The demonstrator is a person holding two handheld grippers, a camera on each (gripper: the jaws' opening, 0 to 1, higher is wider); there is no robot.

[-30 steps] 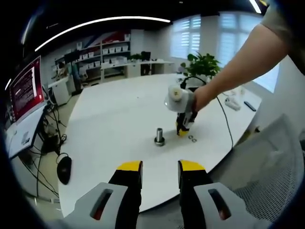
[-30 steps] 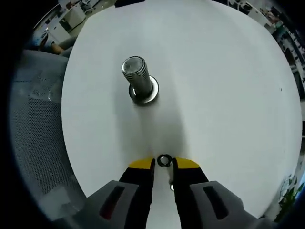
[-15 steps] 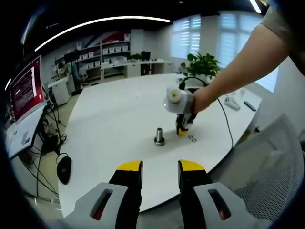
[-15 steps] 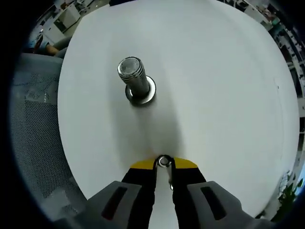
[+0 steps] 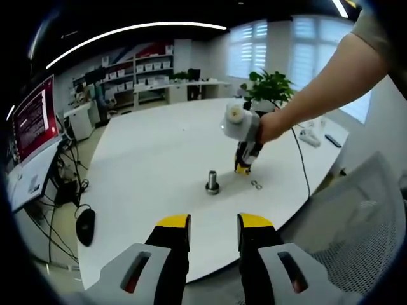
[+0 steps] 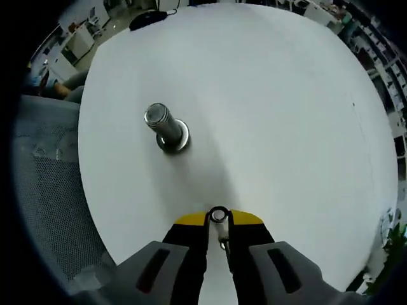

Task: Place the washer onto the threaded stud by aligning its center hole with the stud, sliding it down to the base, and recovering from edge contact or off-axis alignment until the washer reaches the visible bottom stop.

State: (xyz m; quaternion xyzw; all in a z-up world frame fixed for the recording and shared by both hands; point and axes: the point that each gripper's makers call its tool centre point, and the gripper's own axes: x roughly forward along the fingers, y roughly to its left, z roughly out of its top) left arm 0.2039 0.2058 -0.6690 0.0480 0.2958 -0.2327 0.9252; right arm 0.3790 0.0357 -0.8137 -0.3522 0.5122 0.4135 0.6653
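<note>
Your right claw pinches the washer by its rim, above the worktop and well apart from the stud. It looks small, hard and slippery, so grip firmly. Your left claw hangs open.

My washer shows just its top arc between my right gripper tips; the rest is hidden behind them. In the left gripper view it is too small to make out at that gripper's tips. The small pieces on the surface at four o'clock of the stud are too tiny to identify.
</note>
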